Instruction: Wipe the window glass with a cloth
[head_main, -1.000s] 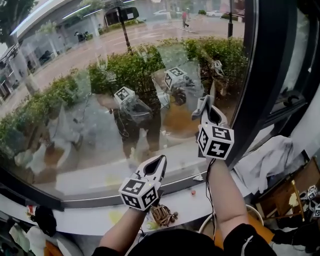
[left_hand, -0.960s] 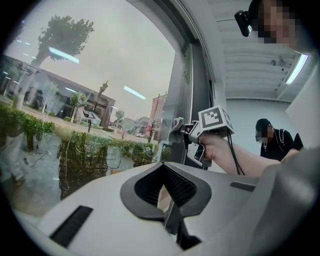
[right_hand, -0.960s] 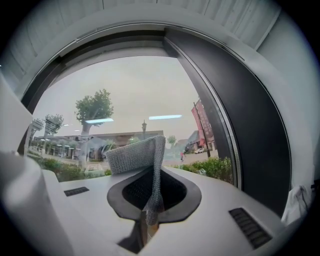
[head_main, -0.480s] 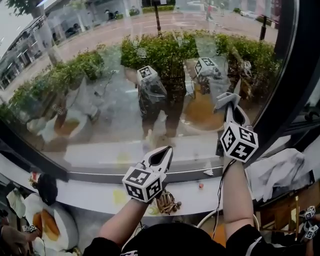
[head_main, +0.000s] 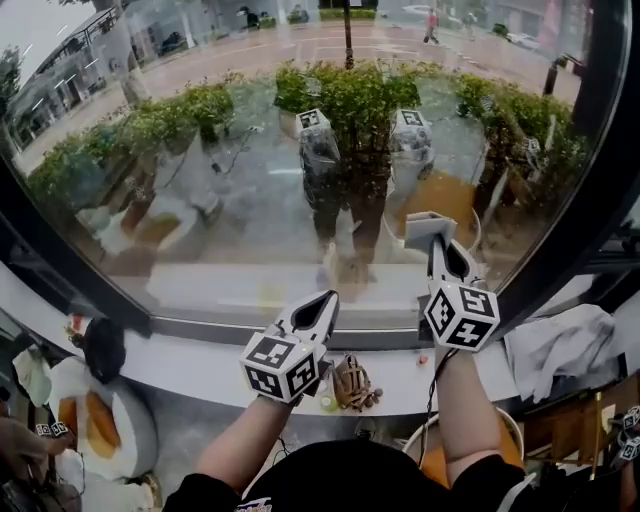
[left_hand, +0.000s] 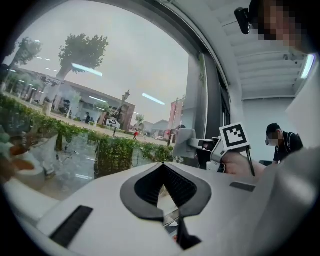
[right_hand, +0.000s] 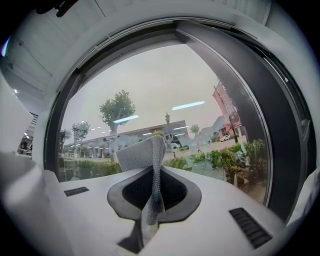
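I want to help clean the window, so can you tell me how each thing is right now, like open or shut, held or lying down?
Left gripper: shut, holding nothing.
Right gripper: shut on the grey cloth.
Grey cloth: folded, pinched upright between the jaws, close to the glass.
Window glass: reflecting both grippers.
White cloth: crumpled, lying loose at the right.

- A street-level room, perhaps a shop or office: the big window glass (head_main: 250, 200) faces a hedge (head_main: 350, 95) and a paved street (head_main: 300, 45).
- A white sill (head_main: 190, 360) runs beneath it.
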